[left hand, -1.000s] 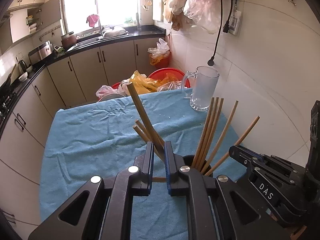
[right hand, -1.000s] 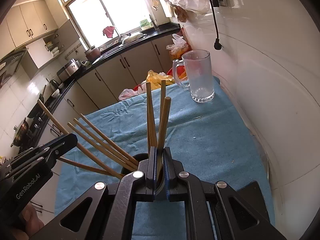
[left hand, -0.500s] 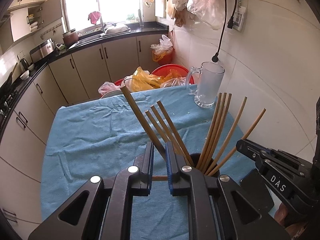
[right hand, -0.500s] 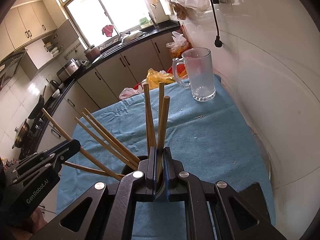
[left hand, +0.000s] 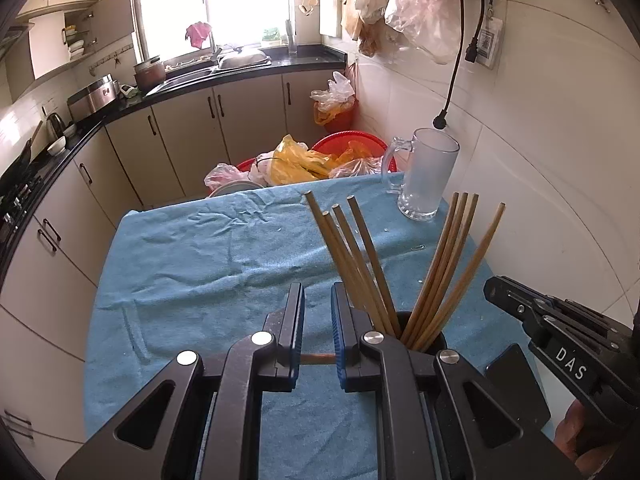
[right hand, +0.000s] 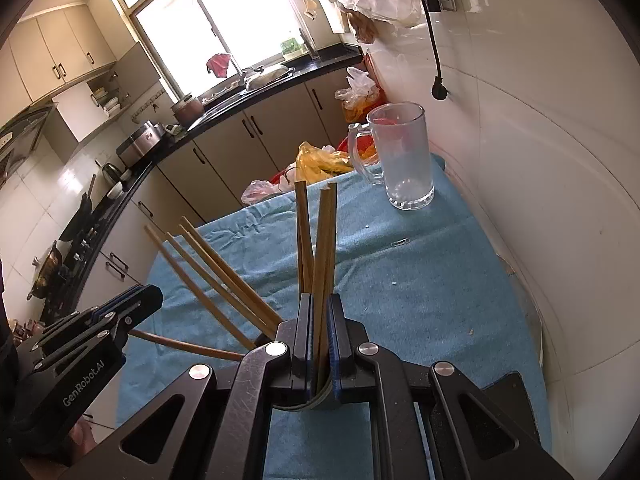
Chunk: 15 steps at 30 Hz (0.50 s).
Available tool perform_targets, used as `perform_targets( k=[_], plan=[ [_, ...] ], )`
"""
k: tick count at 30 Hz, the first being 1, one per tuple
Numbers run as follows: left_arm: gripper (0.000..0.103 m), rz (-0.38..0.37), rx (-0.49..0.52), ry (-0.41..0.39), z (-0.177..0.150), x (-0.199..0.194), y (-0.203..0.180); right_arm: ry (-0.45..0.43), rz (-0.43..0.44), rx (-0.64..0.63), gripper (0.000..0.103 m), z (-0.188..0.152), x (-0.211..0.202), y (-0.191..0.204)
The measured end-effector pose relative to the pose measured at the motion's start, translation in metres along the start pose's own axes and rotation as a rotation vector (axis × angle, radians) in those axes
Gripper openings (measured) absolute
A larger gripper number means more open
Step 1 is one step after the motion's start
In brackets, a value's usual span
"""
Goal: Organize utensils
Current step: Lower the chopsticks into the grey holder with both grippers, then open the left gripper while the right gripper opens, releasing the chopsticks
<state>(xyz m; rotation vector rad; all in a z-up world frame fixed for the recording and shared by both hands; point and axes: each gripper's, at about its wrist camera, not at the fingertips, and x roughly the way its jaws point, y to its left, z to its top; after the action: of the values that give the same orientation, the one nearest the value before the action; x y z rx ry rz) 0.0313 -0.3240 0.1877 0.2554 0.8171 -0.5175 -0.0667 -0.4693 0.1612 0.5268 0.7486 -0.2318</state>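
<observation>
Though beside left fingers (left hand: 296, 316), chopsticks (left hand: 352, 256) apart

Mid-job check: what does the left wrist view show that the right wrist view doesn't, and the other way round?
Left wrist only: the left gripper, jaws slightly apart and empty, and the DAS label on the right gripper. Right wrist only: the right gripper shut on upright chopsticks. Both: the glass mug, the blue cloth, the paper clip.
</observation>
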Motion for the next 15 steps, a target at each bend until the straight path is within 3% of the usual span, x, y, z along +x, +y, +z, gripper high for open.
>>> perform_targets(
  k=[13, 15],
  plan=[
    [0.032, 0.023, -0.013, -0.006, -0.0054, -0.0007, 0.0056, 0.011, -0.018, -0.001, 0.008, 0.0005, 0.0009, -0.0011],
    [0.034, 0.028, -0.017, -0.007, -0.0061, -0.001, 0.0061, 0.011, -0.024, -0.002, 0.021, 0.0007, 0.0009, -0.0009]
  ],
)
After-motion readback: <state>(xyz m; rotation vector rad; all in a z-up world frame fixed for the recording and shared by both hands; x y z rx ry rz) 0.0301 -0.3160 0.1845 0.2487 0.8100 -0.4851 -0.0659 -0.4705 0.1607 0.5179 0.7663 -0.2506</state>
